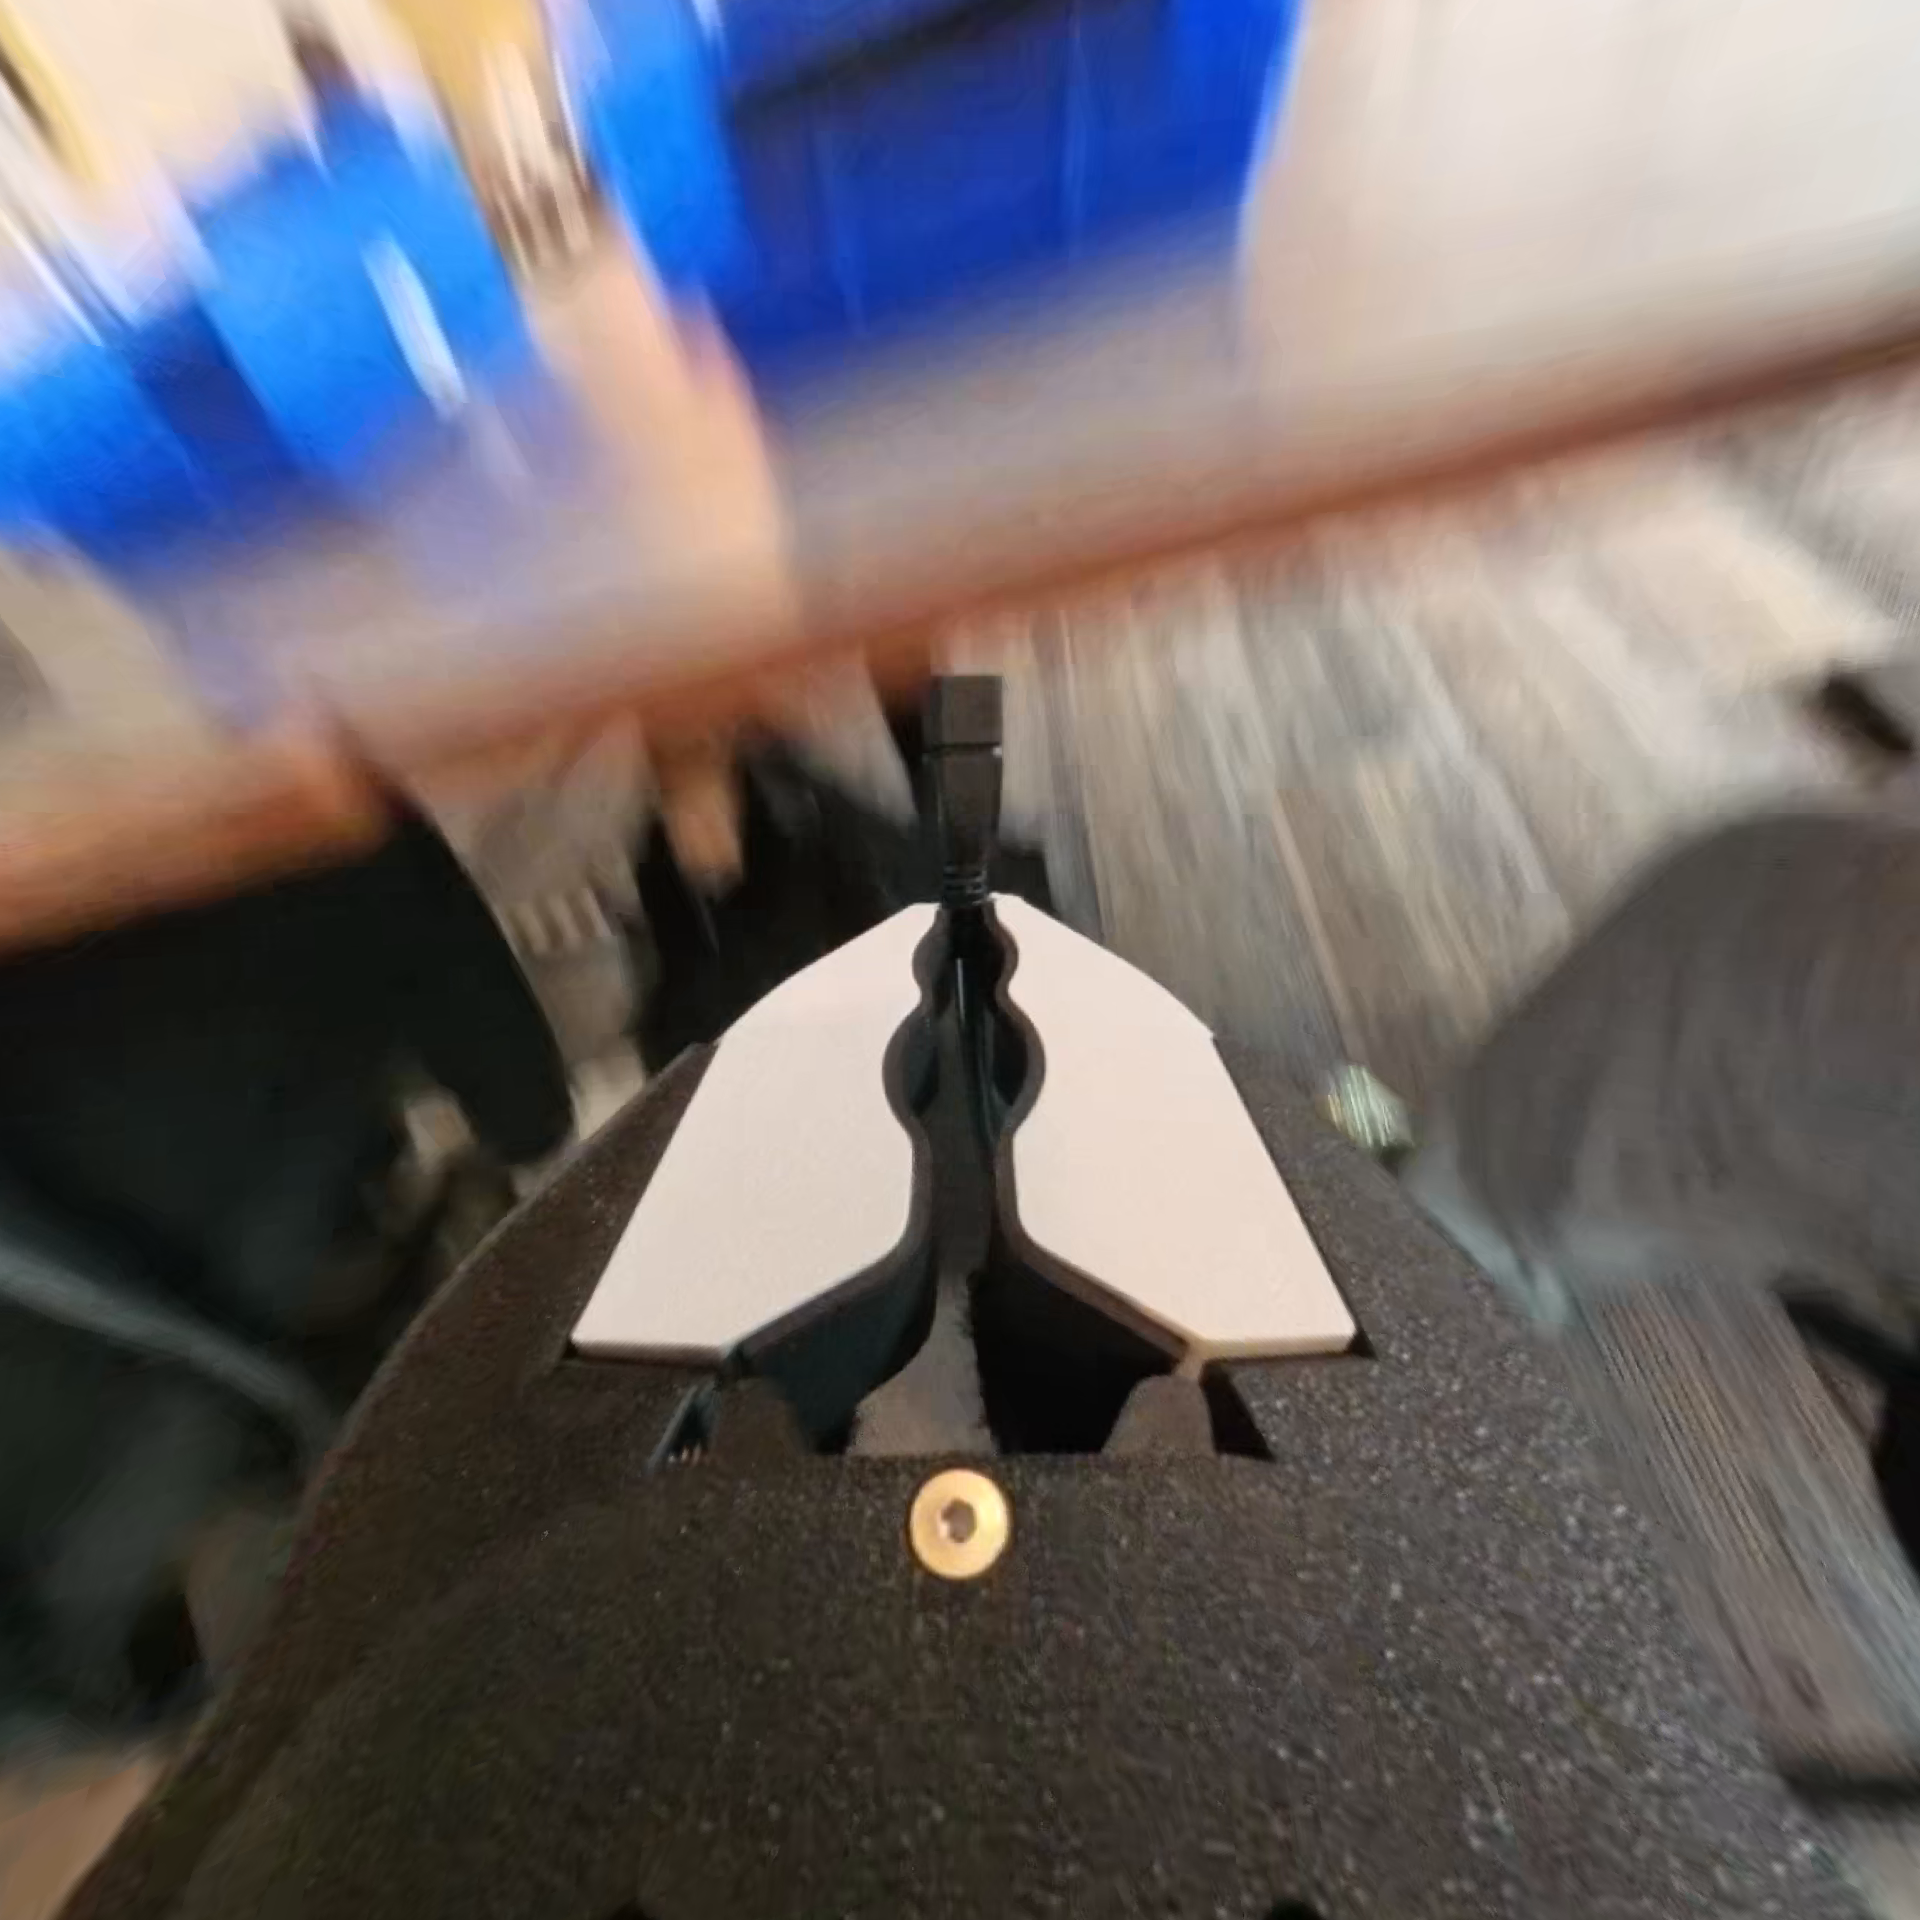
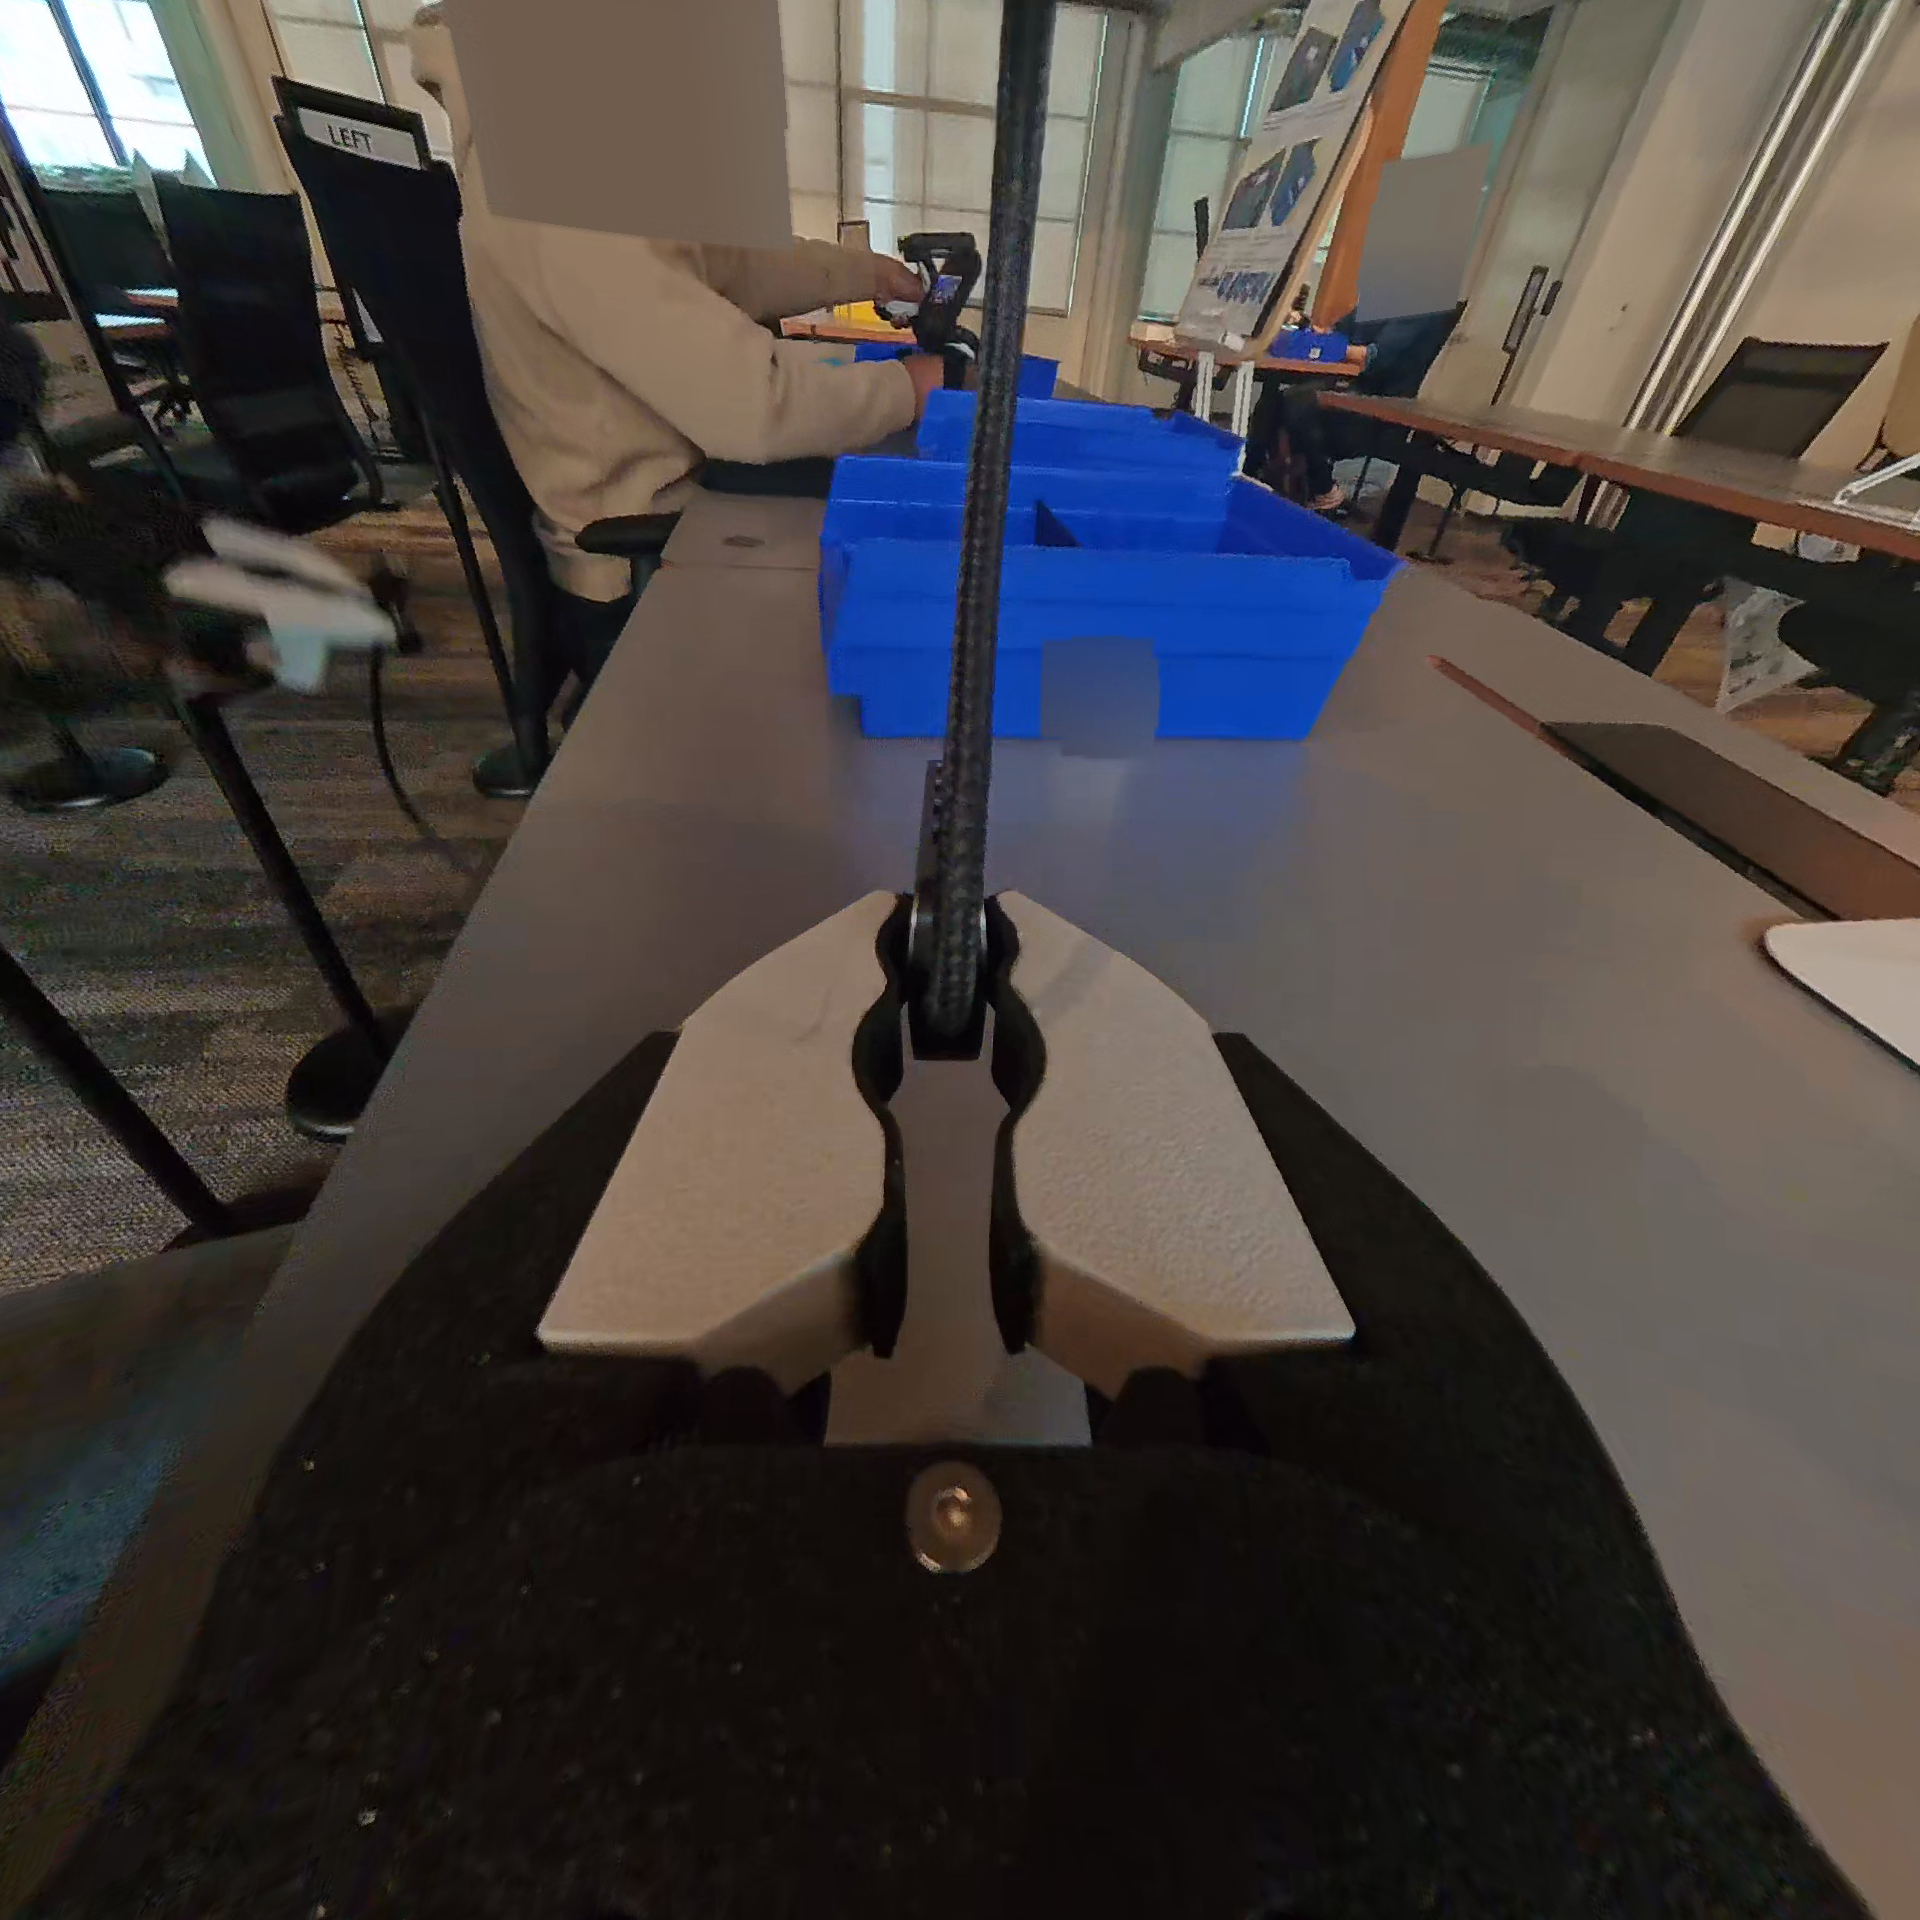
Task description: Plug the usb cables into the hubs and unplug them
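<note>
USB cable [image 1: 966, 769] is pinched at the very tip of the left gripper [image 1: 968, 914], fingers [image 1: 790, 1143] closed narrow on the thin black cord so the black plug pokes straight out ahead of them. Honestly the rest of the left wrist view is a smear: blue blobs up top, a brownish streak running across the middle, pale streaks and a grey shape at right, dark stuff on the left, so I can't tell what the plug is over. Right wrist view is way sharper. The right gripper [image 2: 951, 935] has its fingers [image 2: 748, 1164] clamped narrow near the tips on a small black hub [image 2: 940, 997], with a thick braided cable [image 2: 987, 499] running from it straight up out of the top of the picture. Below is a long grey surface [image 2: 1403, 1039], with stacked blue bins [image 2: 1091, 623] further along it and a white flat thing at the right edge. Only this view shows the room: carpet on the left, black chairs, big windows, a poster board on a stand, more tables at right, and a person in a beige hoodie [image 2: 644, 364] sitting further down, holding another handheld gripper. A blurry white-fingered gripper also shows at far left.
</note>
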{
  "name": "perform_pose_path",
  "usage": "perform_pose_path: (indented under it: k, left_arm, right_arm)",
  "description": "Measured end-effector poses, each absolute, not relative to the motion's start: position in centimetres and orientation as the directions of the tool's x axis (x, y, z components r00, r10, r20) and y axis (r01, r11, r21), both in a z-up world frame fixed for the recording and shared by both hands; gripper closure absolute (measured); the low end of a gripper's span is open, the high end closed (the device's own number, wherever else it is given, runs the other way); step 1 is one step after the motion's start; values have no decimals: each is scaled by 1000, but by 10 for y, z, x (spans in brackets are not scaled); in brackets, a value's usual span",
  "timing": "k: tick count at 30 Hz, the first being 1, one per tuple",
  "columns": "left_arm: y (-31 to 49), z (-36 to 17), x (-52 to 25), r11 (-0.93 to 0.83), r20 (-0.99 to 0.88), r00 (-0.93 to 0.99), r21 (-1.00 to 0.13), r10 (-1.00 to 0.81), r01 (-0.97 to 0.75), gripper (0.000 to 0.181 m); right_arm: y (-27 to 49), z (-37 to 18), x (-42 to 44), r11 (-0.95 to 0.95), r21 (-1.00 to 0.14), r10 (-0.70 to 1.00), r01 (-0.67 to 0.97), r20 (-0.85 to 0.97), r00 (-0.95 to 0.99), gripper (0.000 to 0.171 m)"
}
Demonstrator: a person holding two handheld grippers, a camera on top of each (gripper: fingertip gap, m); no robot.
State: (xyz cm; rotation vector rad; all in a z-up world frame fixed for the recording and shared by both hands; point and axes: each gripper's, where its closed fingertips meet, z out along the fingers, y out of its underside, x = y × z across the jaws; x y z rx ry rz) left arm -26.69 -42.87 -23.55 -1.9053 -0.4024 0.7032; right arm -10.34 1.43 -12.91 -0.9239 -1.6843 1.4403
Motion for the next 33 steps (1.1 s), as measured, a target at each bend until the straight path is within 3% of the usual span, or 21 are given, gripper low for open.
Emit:
perform_pose_path:
  k: [6,11,14,18,25,29,33]
  left_arm:
    - [-311,-25,-225,-157,-413,822,-911,392,-382,177]
    - [-200,84,-204,114,-450,876,-875,173,-471,177]
    - [-147,124,-211,248,-444,881,-846,163,-472,177]
    - [-95,115,-233,285,-369,891,-853,263,-437,177]
    - [-74,5,-243,143,-369,780,-856,505,-497,177]
    - [-82,-50,-231,69,-410,776,-864,479,-499,176]
    - [-92,-72,-224,59,-441,784,-856,436,-514,176]
  right_arm:
    - [43,-134,-94,53,-997,892,62,19,-451,160]
    - [60,-137,-89,-118,-992,897,52,-128,-422,160]
    - [65,-143,-90,-158,-985,892,64,-171,-419,160]
    - [79,-139,-88,-195,-980,903,47,-198,-382,160]
    - [99,-131,-82,-144,-989,943,19,-142,-301,160]
    - [92,-131,-77,-92,-996,944,6,-89,-318,160]
    - [90,-144,-81,-87,-995,945,53,-100,-312,160]
